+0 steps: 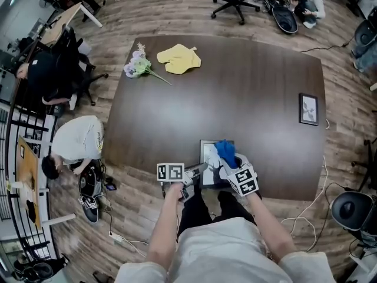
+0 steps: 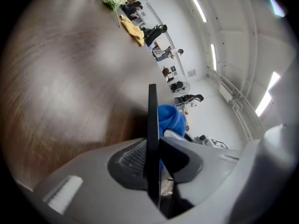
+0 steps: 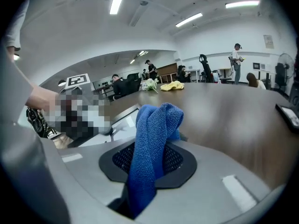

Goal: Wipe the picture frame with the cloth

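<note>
Picture frame [image 1: 208, 153] sits at the middle of the counter's [image 1: 235, 87] near edge, right in front of the person, where both hands can reach it easily. The left gripper [image 1: 197, 171] comes in at its near left corner. In the left gripper view the thin dark edge of the frame [image 2: 152, 125] runs straight between the pads, which are pinched onto it, probably to keep it from sliding under the rubbing. Whether that corner lies flat or is raised a little cannot be told. The right gripper [image 1: 232, 165] is clamped on a bunched blue cloth [image 1: 225, 152], whose folded end sticks out past the jaws as a soft pad and rests on the right half of the frame's face. That gripper's own view shows the cloth [image 3: 152, 143] squeezed between the pads with the frame's pale face [image 3: 119, 120] just behind it. Judging by this, the wiping is under way, and the bare left half of the glass looks not yet covered. A second small frame [image 1: 308, 109] lies near the right edge. A yellow cloth [image 1: 178, 59] and a bunch of flowers [image 1: 137, 65] lie by the far left corner, well clear of the work.
</note>
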